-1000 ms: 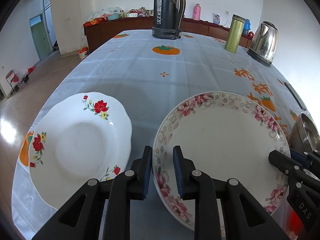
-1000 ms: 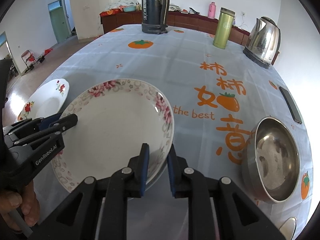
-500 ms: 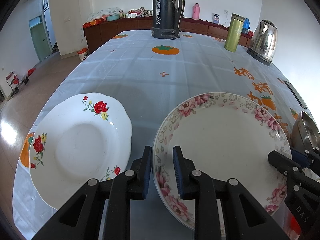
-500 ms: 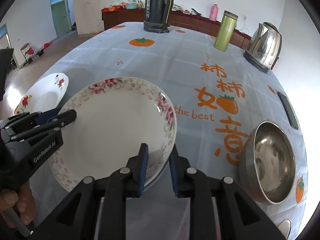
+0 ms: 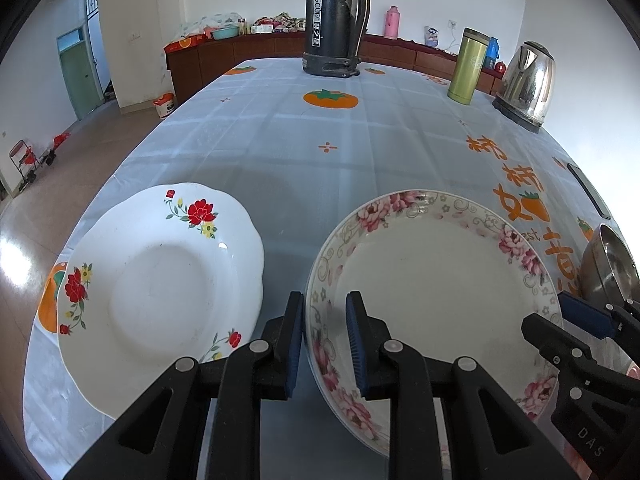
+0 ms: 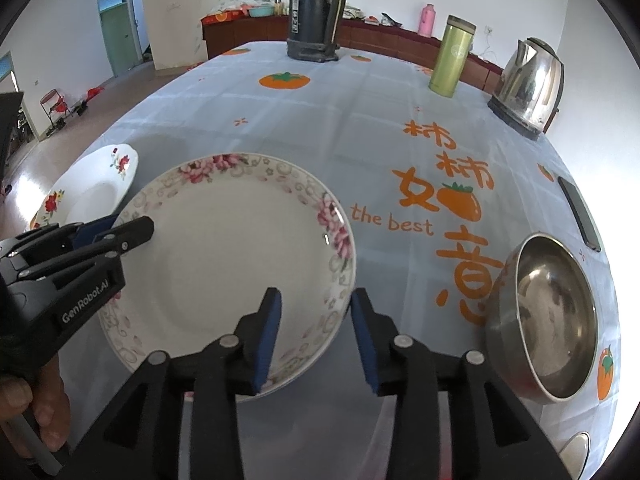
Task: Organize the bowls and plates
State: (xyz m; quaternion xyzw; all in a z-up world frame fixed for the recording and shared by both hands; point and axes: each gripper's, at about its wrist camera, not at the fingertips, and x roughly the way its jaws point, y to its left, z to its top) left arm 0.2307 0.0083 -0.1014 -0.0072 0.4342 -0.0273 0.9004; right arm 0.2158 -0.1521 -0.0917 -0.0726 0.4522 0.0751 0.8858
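Pink-flowered plate (image 5: 432,280) on persimmon-print tablecloth (image 5: 320,160), rim pinched in left claw (image 5: 323,344), right claw (image 6: 316,334) opening astride it.

We saw a table (image 5: 280,144) covered by a pale blue checked cloth printed with orange persimmons and orange lettering, and near its front edge two plates lay just beside each other but apart: a white scalloped plate with red flowers (image 5: 160,292) on the left and a larger plate with a pink floral rim (image 6: 236,256) to its right. Farther right a steel bowl (image 6: 552,316) sat tilted on the cloth, and a dark phone (image 6: 580,212) lay flat by the right edge. Along the far side stood a tall black thermos jug (image 5: 334,20), a green tumbler (image 5: 468,66) and a steel kettle (image 5: 528,84) on its base.
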